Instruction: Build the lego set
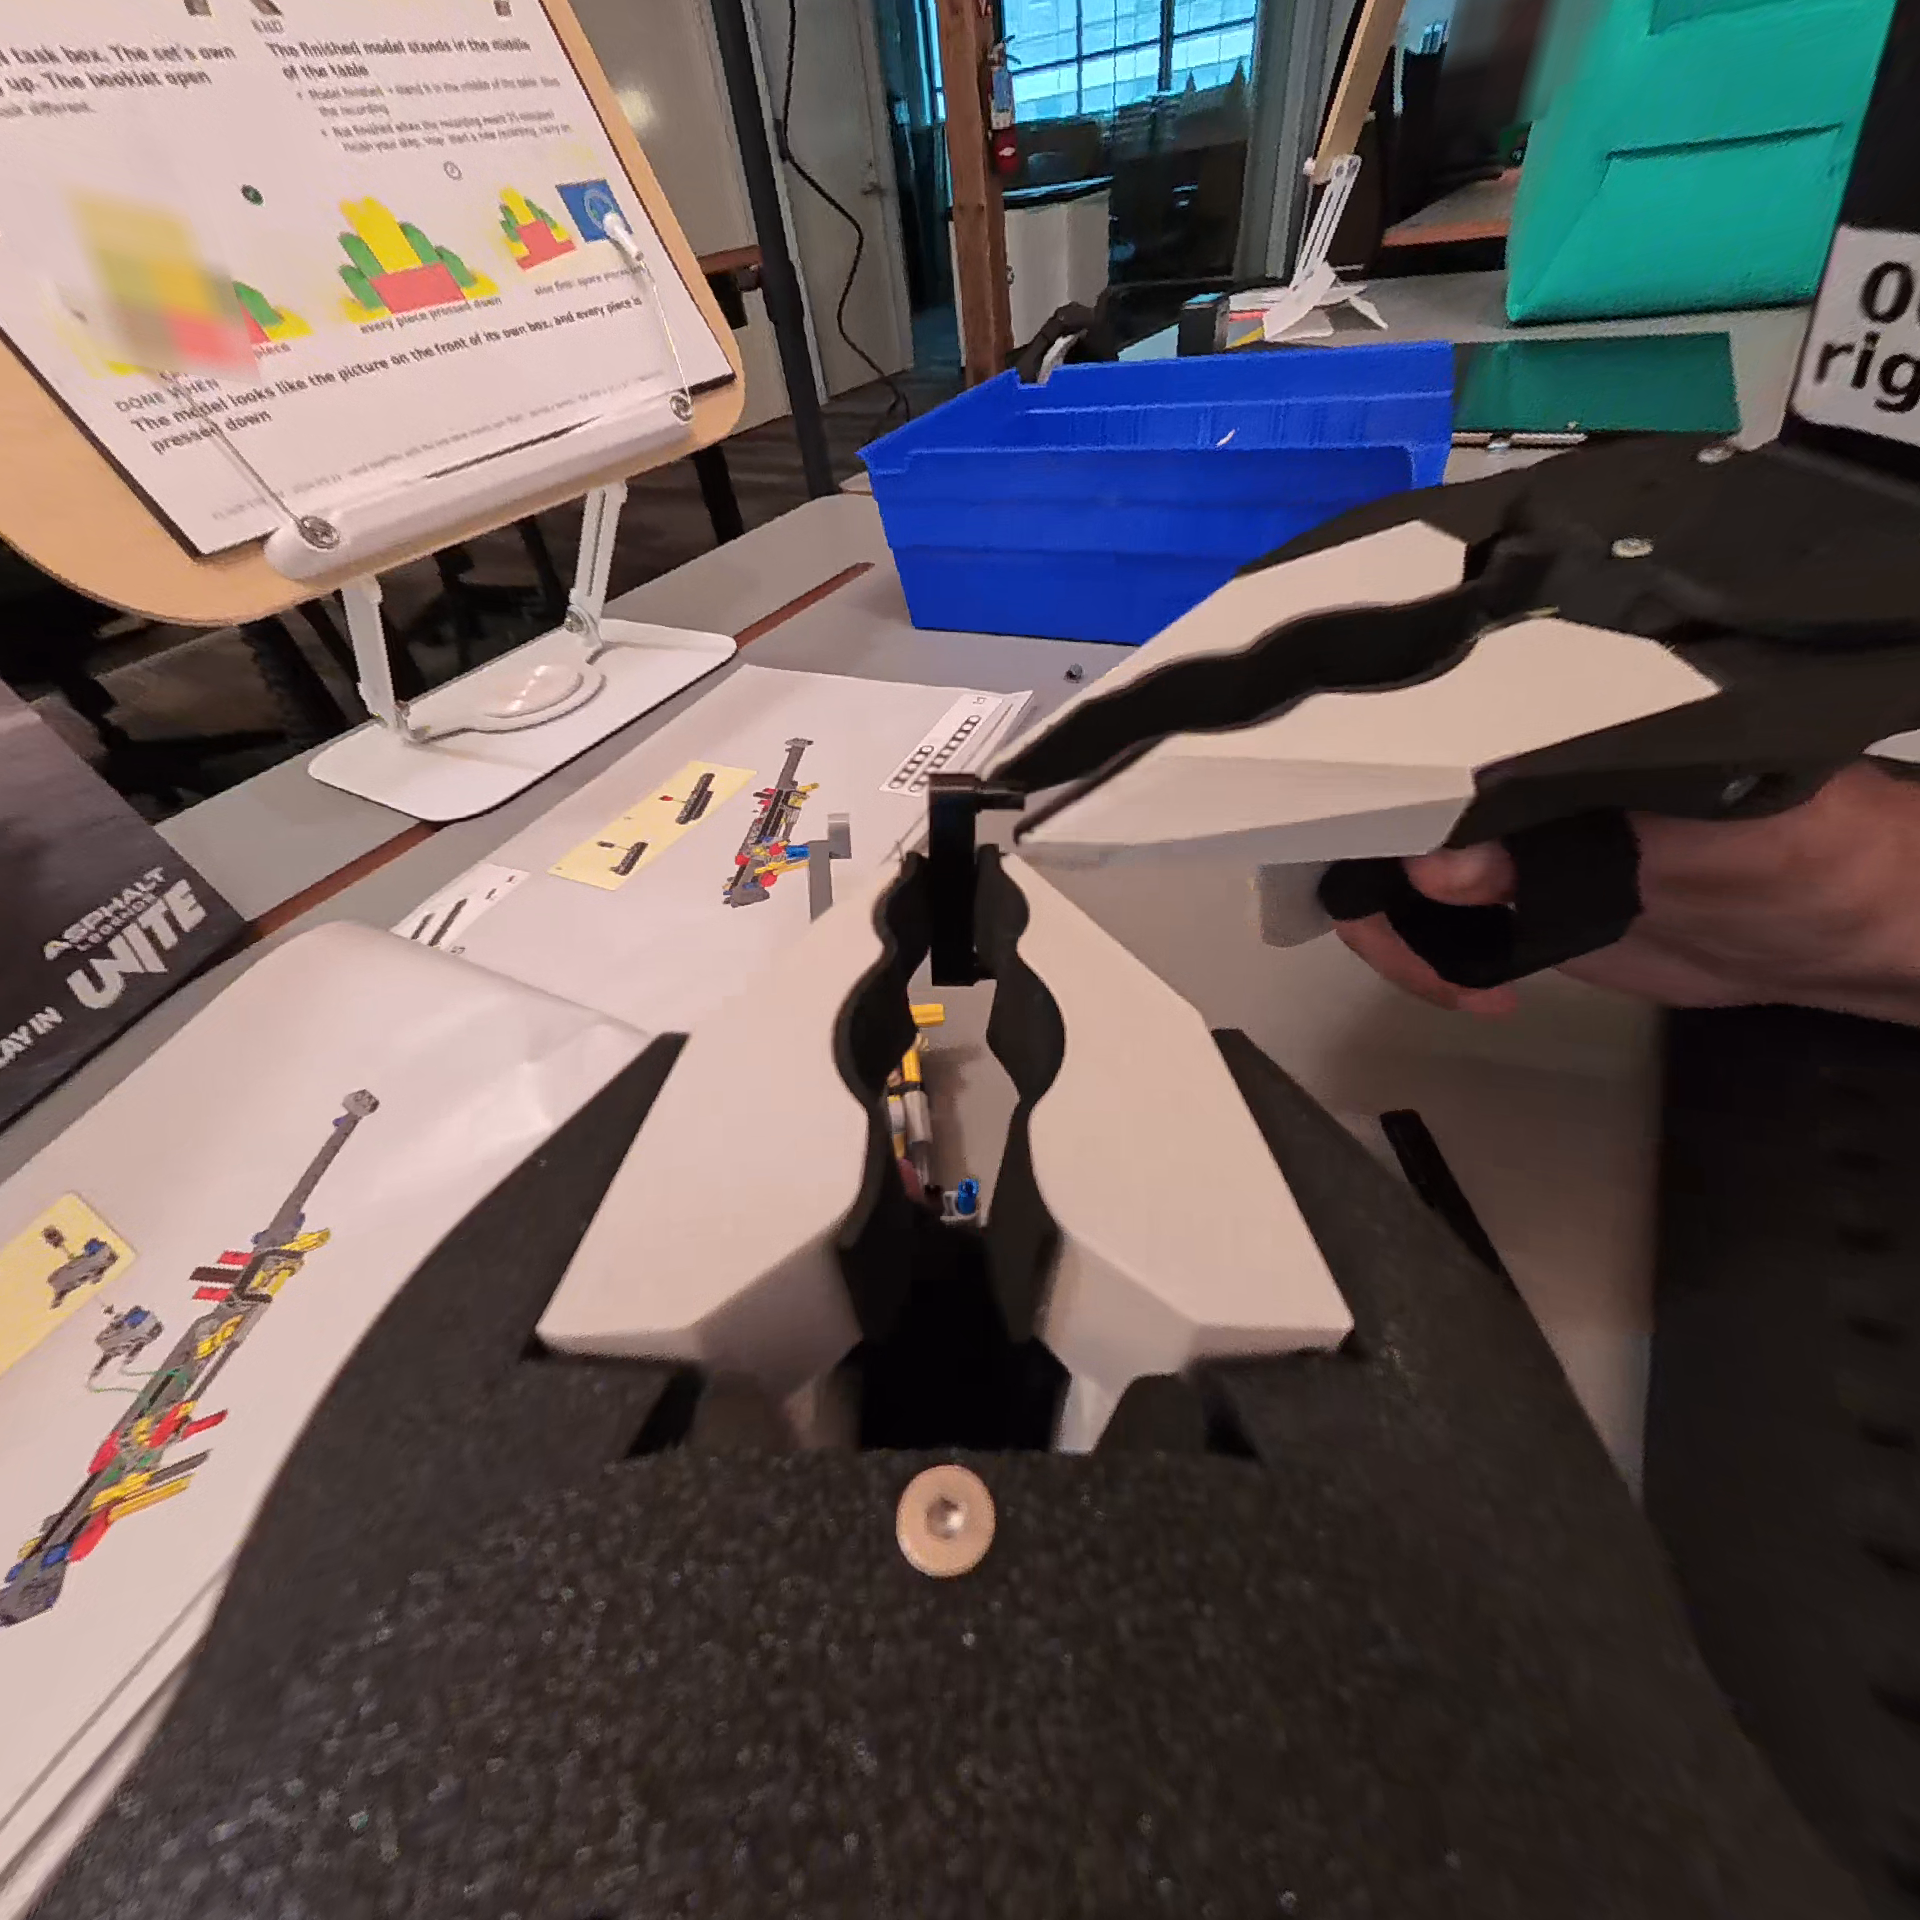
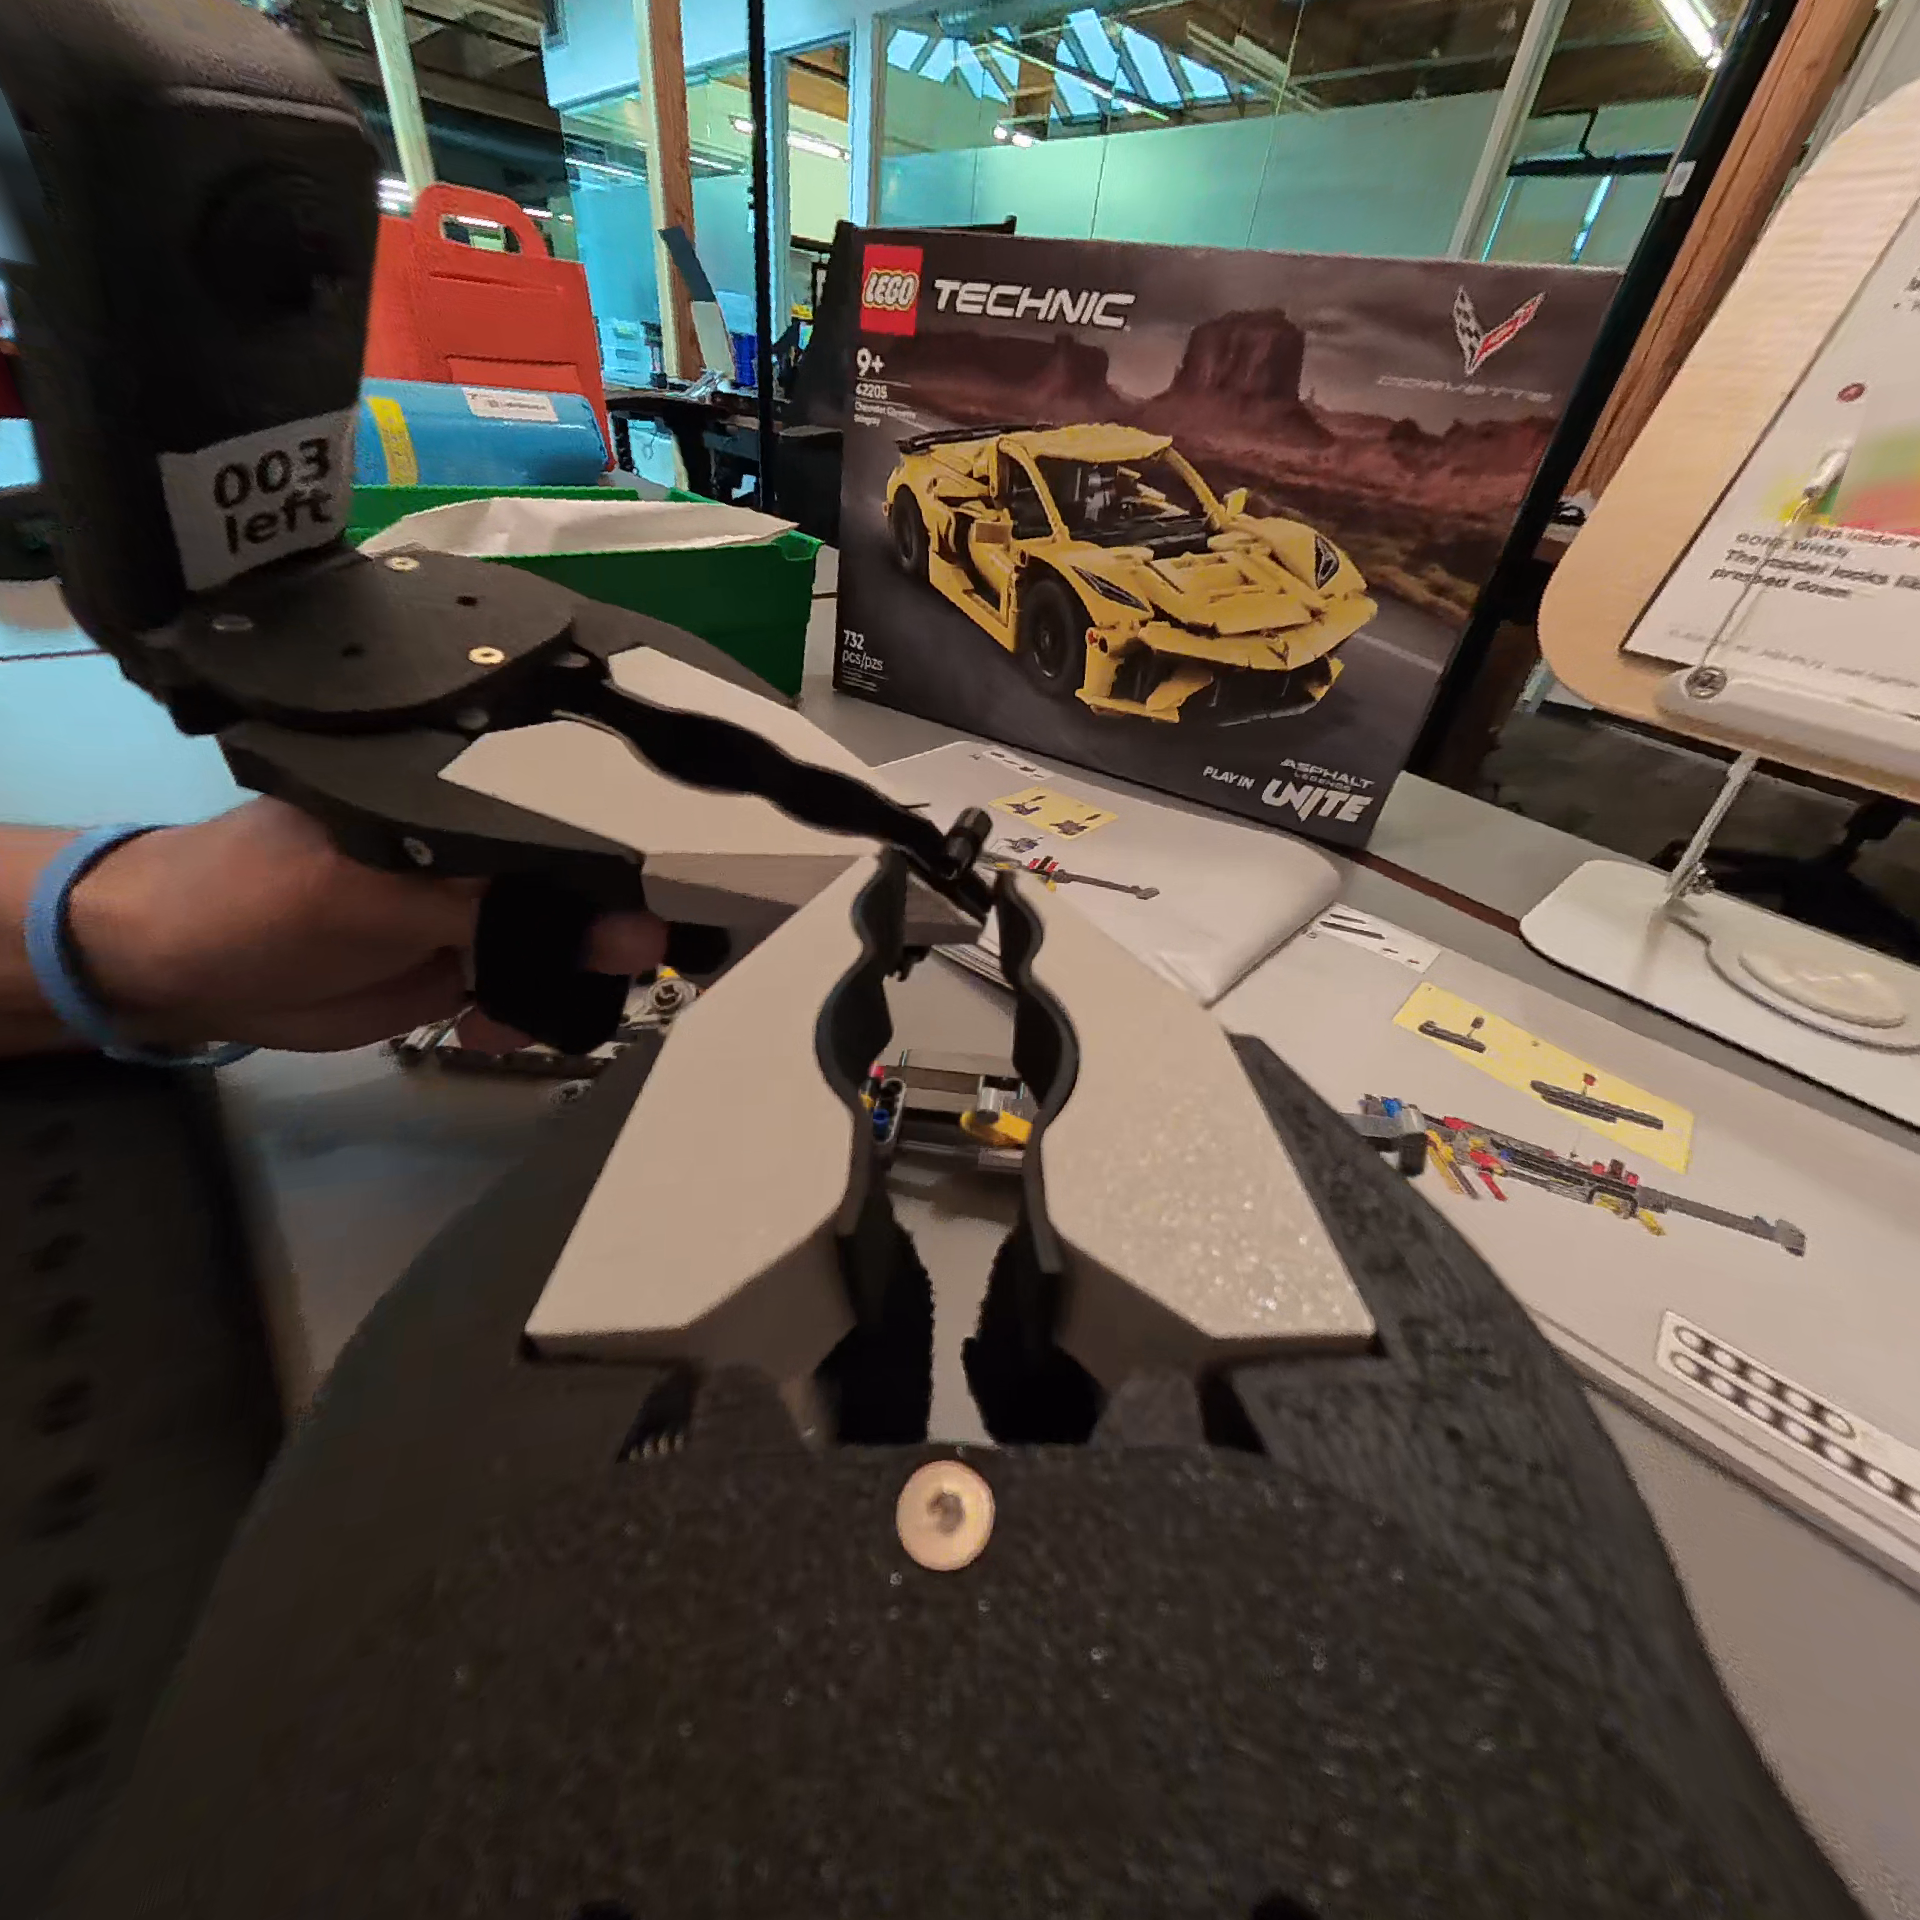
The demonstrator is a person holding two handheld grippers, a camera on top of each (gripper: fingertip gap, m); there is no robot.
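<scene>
Black lego piece (image 1: 954, 894) between both grippers' nearly closed jaws.

Counts on and around the worktop (image 2: 1475, 831)

Two grippers, the left gripper (image 1: 951, 883) and the right gripper (image 2: 940, 894), each with two fingers; one small black piece (image 1: 954, 883) between them. One set box (image 2: 1195, 520), one open instruction booklet (image 1: 727, 831), one tilted stand (image 1: 499, 707) with one printed sheet (image 1: 416, 208). One blue bin (image 1: 1153, 488), one green bin (image 2: 665, 582). Loose bricks under the fingers are too hidden to count.
</scene>
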